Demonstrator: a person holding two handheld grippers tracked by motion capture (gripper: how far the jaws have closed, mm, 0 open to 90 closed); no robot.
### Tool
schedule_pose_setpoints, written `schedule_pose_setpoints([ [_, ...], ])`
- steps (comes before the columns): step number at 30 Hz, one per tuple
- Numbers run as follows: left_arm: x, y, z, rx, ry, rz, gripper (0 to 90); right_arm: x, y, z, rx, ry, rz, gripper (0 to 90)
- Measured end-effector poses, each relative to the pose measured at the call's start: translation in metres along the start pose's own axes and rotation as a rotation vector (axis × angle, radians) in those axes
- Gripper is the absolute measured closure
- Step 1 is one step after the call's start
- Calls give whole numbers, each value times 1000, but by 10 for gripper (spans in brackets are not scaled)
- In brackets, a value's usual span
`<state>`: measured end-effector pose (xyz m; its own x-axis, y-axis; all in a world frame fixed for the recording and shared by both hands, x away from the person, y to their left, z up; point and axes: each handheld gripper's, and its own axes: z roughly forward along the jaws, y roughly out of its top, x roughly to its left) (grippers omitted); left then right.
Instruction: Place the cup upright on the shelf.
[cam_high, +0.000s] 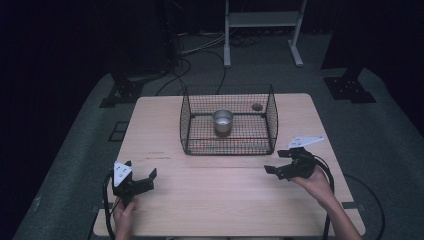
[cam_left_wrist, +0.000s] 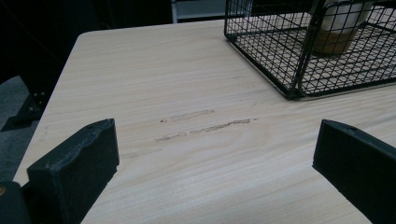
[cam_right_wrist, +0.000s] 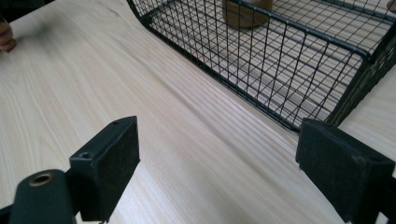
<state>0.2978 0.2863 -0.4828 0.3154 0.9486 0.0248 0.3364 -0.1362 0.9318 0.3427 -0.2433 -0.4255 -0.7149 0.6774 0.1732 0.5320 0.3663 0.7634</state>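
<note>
A metal cup (cam_high: 222, 121) is standing upright on the floor of a black wire basket (cam_high: 272, 117), near its middle, at the far half of the wooden bench (cam_high: 215, 185). A small dark object (cam_high: 257, 106) is lying in the basket's back right corner; what it is cannot be told. The left tool (cam_high: 142, 178) is resting near the front left of the bench, jaws spread with nothing between them. The right tool (cam_high: 279, 161) is hovering just off the basket's front right corner, jaws also spread and empty. Reaching for the cup from here, the right tool is likely risking a catch on the wire rim, which could drag the light basket or tip the cup.
</note>
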Motion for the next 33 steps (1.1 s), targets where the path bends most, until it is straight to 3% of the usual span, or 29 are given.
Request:
schedule_pose_setpoints([
  [33,0,0,0,0,1,1,0,13,-45,-7,-18,-18,19,129],
])
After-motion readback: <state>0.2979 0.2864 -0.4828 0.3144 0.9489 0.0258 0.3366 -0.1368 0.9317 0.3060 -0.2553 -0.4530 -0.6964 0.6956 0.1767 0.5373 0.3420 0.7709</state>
